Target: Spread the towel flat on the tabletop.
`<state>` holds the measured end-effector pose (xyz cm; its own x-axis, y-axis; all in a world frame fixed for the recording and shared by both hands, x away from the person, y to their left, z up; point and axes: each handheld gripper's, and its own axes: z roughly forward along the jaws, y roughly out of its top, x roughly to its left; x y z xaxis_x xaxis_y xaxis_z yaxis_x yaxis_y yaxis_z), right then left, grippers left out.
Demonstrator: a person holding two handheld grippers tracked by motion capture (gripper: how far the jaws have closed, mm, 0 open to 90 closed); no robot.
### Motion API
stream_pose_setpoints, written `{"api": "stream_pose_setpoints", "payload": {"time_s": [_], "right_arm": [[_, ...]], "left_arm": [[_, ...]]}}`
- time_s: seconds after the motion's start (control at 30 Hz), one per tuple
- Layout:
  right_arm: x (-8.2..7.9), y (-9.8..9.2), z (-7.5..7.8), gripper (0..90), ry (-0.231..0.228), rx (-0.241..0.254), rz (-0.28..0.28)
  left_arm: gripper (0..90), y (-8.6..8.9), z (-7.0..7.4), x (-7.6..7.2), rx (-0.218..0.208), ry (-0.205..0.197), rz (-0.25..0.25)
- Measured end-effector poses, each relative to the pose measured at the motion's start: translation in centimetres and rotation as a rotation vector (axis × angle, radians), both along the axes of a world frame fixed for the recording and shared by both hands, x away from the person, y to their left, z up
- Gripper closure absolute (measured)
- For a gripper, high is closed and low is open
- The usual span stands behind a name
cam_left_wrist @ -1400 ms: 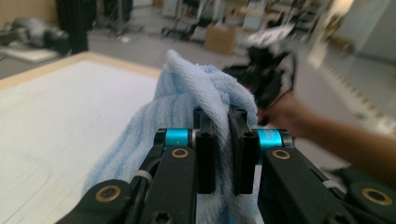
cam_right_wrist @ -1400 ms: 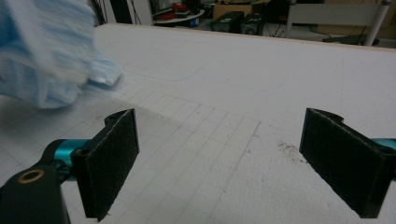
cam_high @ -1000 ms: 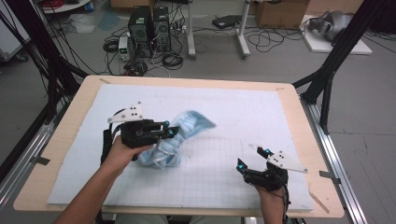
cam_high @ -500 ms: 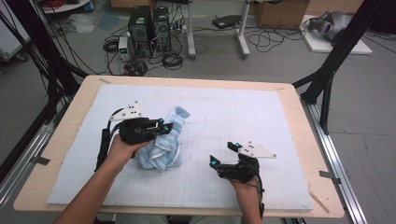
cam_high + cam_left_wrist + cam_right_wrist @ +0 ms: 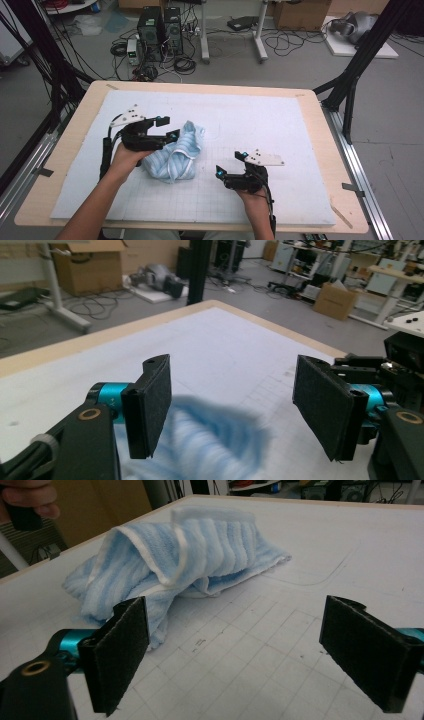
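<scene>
On white mat (image 5: 280, 125), high view: your left gripper (image 5: 167, 128) sits at crumpled blue striped towel (image 5: 175, 157), left of centre; your right gripper (image 5: 231, 164) nearby, apart from it. Left gripper view: your jaws spread wide, blurred towel (image 5: 210, 440) below. Right gripper view: your jaws parted, empty, towel (image 5: 190, 555) just ahead on grid

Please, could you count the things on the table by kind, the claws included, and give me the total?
Blue striped towel: 1
White grid mat: 1
Claws: 2, the left claw and the right claw, both open
Total: 4
</scene>
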<state>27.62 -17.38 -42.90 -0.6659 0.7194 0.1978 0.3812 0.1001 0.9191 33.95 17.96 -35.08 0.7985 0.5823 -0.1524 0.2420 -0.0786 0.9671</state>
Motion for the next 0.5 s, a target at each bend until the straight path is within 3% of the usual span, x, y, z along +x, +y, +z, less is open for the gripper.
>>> {"api": "stream_pose_setpoints", "payload": {"time_s": [0.33,0.4,0.43,0.5], "right_arm": [[2.0,2.8,-0.2,20.2,0.049,0.032,0.021],[3.0,4.2,0.1,27.2,0.067,0.048,0.034],[3.3,4.7,0.2,27.2,0.063,0.037,0.04],[3.7,5.1,0.3,37.2,0.062,0.026,0.045]], "left_arm": [[34.4,4.9,-2.2,-0.6,0.028,0.01,0.097],[34.9,5.5,-2.7,-0.6,0.023,0.024,0.112],[34.9,5.7,-2.9,-0.6,0.024,0.03,0.119],[35.1,6.0,-3.4,-0.6,0.027,0.046,0.122]]}}
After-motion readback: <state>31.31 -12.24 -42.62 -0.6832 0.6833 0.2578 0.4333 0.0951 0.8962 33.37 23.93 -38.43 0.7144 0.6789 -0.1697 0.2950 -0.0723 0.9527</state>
